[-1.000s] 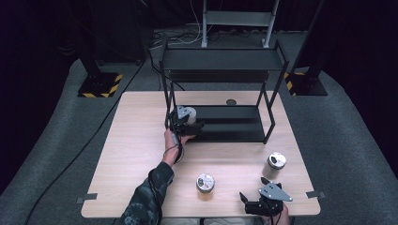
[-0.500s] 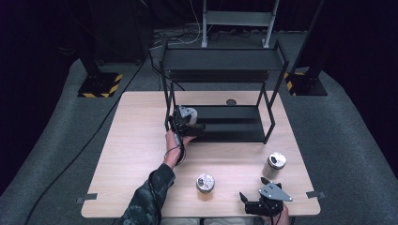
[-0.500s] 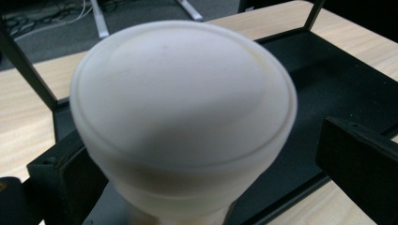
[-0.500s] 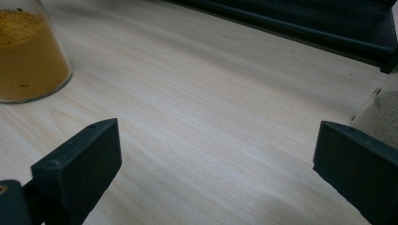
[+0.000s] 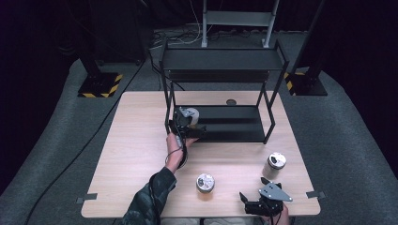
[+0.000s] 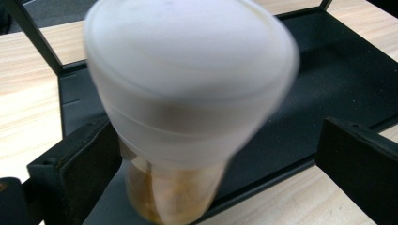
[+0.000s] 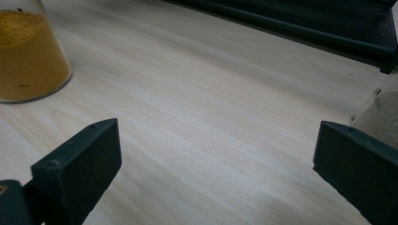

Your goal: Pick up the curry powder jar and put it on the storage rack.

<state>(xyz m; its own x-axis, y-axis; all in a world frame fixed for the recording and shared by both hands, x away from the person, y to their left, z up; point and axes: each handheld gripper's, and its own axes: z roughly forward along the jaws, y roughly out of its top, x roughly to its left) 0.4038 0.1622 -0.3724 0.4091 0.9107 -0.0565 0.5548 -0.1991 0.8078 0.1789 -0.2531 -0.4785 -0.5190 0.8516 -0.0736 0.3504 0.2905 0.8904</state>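
The left hand-held gripper point(image 6: 211, 154), jaws just opened wide around the white-lidded jar point(image 6: 187, 93), suits its rigid, likely slippery sides below the lid.

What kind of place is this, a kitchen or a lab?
Probably a lab or recording studio: black curtains, grey floor mat, a bare wooden table with a rack and jars.

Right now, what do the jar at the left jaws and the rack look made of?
Jar: clear glass or plastic body, tan contents showing through; matte white cap, probably plastic. Rack: thin black tube frame with flat matte black shelves, likely painted metal. Table: pale wood-grain top, possibly laminate.
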